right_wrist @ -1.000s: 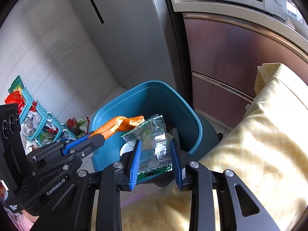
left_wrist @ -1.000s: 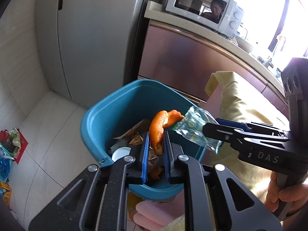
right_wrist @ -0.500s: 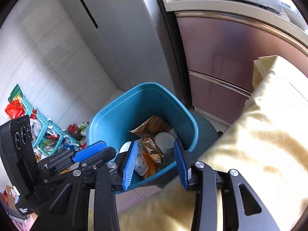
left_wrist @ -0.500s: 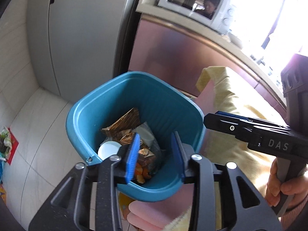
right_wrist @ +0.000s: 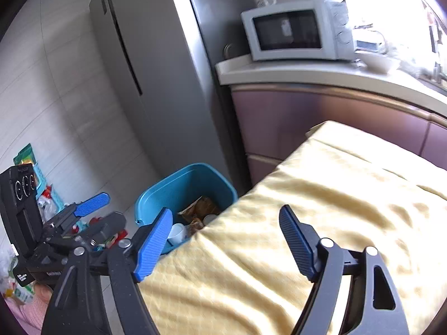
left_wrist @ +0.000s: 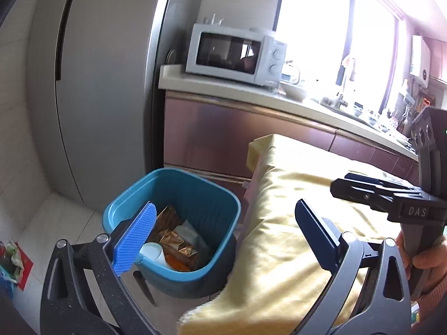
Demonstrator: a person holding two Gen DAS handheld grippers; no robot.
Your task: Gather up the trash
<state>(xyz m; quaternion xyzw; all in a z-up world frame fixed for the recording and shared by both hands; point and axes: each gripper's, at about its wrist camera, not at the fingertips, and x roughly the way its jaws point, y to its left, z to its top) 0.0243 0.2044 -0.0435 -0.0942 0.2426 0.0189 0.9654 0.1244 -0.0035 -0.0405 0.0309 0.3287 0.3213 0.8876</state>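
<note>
Trash point(left_wrist: 178, 240) sits in the blue bin point(left_wrist: 223, 195) on the floor beside the yellow-covered table point(left_wrist: 293, 237). Left gripper point(left_wrist: 223, 231) and right gripper point(right_wrist: 226, 237) have just been opening, both spread wide, nothing between the pads.

Your left gripper point(left_wrist: 223, 217) has just been opening and now stands wide with nothing between its pads. Below it, the blue bin point(left_wrist: 218, 198) holds foil wrappers point(left_wrist: 170, 237), a white cup point(left_wrist: 153, 252) and orange peel point(left_wrist: 177, 263), beside the yellow-covered table point(left_wrist: 285, 223). Your right gripper point(left_wrist: 363, 188) hovers over that cloth.
</note>
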